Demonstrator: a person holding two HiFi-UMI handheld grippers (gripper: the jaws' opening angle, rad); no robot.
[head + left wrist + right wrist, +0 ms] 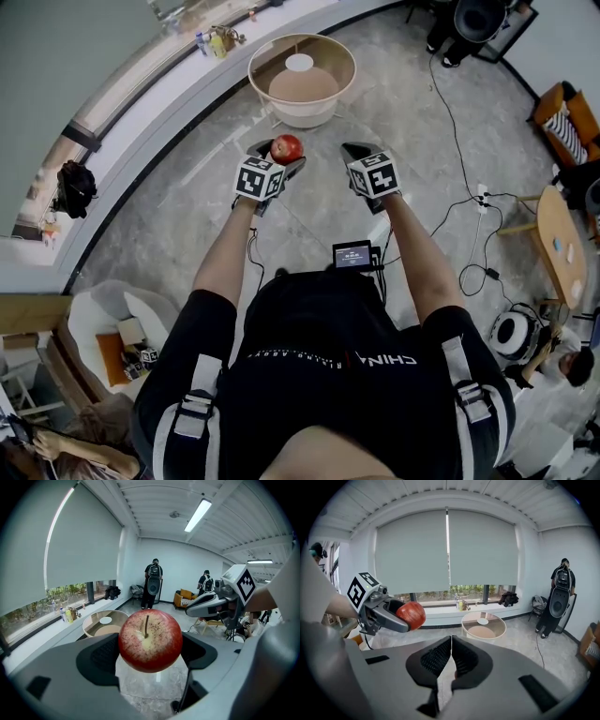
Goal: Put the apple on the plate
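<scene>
- Left gripper view: the left gripper (pixel 151 654) is clamping the apple (pixel 150 641) between both jaws, with the stem pointing towards the camera.
- Head view: the apple is hanging in the air just on the person's side of the round table (pixel 352 75), clear of its rim.
- A white plate (pixel 299 63) is lying on the table top.
- Right gripper view: the right gripper (pixel 451 657) is showing jaws pressed together, gripping nothing.
- It is hovering beside the left gripper, equally near the table.
</scene>
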